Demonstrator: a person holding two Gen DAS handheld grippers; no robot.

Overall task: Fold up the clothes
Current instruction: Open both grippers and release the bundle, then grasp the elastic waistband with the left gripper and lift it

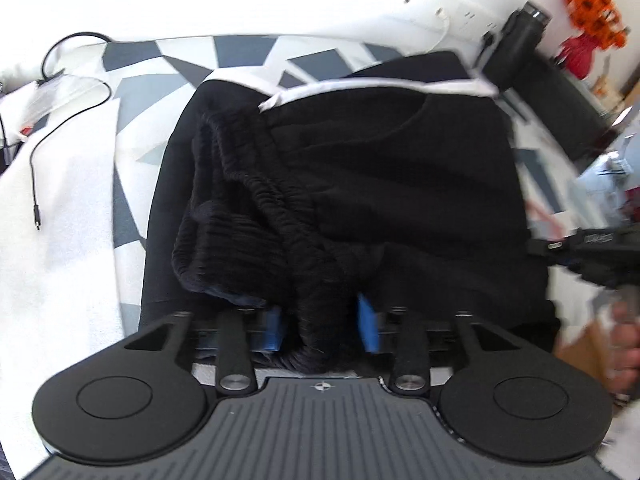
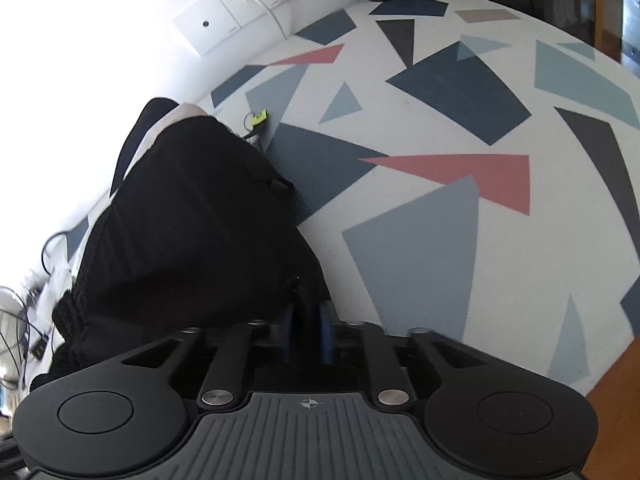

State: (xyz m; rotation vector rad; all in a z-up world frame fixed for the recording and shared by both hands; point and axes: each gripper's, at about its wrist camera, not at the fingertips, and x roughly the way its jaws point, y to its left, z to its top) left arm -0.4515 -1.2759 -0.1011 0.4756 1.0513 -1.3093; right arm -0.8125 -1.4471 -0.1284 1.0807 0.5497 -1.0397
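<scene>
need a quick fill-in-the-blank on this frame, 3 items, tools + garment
1. The shorts that both tools hold are ____ in colour.
2. The left tool is shut on the bunched elastic ____ of the shorts.
3. The pads of the right tool, pinching an edge of the shorts, are ____ in colour.

Missing words: black; waistband; blue

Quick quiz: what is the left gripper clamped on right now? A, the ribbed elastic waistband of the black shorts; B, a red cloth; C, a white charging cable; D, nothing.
A: the left gripper has its blue jaws closed around the bunched waistband of the black shorts.
</scene>
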